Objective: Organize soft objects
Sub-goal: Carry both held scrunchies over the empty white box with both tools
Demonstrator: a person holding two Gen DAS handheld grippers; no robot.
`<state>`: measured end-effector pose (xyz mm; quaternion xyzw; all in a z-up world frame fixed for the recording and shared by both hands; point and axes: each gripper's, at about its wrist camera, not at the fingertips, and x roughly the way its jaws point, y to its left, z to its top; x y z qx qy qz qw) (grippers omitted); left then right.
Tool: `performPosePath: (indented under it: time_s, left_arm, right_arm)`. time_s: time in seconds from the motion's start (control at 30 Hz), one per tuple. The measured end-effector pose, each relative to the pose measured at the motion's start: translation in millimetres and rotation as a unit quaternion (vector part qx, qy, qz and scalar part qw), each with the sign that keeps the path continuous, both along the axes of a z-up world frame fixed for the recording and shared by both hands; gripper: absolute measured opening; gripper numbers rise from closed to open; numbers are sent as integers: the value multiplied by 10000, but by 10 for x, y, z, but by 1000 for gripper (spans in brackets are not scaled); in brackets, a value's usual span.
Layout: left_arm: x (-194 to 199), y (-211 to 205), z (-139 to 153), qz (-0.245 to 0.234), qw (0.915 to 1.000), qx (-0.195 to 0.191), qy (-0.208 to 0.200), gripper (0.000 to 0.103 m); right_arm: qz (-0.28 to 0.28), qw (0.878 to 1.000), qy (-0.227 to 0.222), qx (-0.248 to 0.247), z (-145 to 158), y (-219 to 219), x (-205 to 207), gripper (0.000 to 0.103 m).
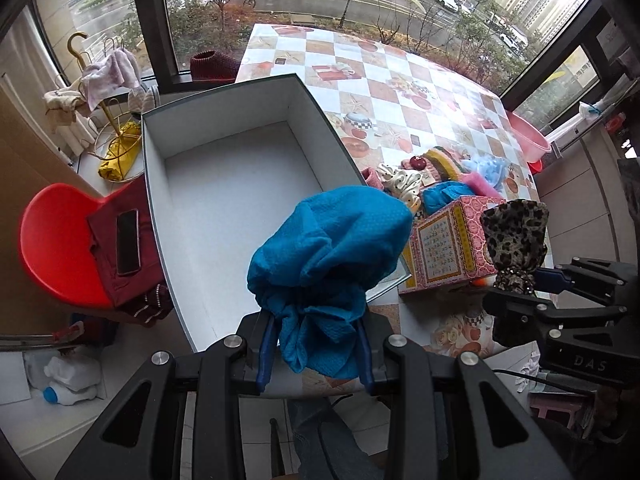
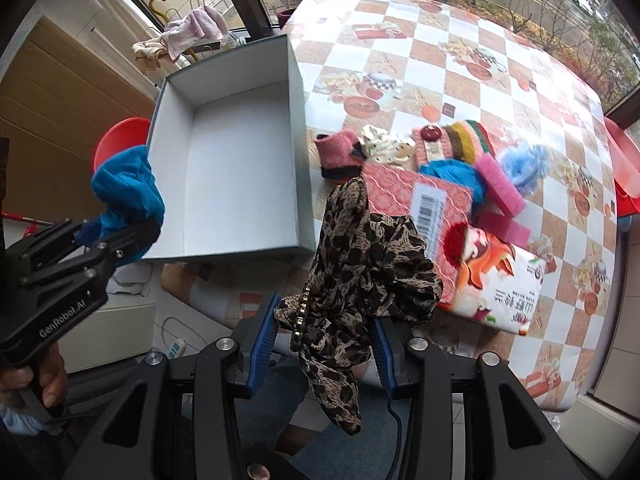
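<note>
My left gripper (image 1: 316,344) is shut on a bunched blue cloth (image 1: 328,252), held above the near end of an open grey box (image 1: 224,184) with a white, empty inside. It also shows in the right wrist view (image 2: 124,228) with the blue cloth (image 2: 128,188). My right gripper (image 2: 324,340) is shut on a leopard-print cloth (image 2: 360,264), held near the table's front edge, right of the box (image 2: 236,168). The right gripper (image 1: 516,296) and leopard cloth (image 1: 514,240) show at the right of the left wrist view.
A pile of soft items lies on the checkered table (image 2: 460,72): pink knit sock (image 2: 336,152), striped knit piece (image 2: 456,140), pink sponges (image 2: 500,184), light blue puff (image 2: 524,164). Tissue packs (image 2: 492,276) lie beside them. A red chair (image 1: 56,248) with a phone (image 1: 128,242) stands left.
</note>
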<state>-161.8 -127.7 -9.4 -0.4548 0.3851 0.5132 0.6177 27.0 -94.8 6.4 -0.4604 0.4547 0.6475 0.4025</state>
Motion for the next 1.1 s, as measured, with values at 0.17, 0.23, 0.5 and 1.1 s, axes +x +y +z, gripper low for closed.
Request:
performPosePath:
  time_s: [0.17,0.23,0.5,1.1]
  left_arm:
    - [-140,66,4,200,9998,-9,34,36]
    - [-192,97,13,278,9996,12,63,36]
    - [-387,243,41,539,9984,70,148,36]
    - [-555,607,-233,1012,9941,-179,351,36]
  right_arm:
    - [201,9998,52,35,39,89,-161,44]
    - [252,9997,75,20,39,119,-213,44]
    - [208,9994,279,-22,71,279,-340,44]
    - [-164,9974,692,-129,-86,742,-670,44]
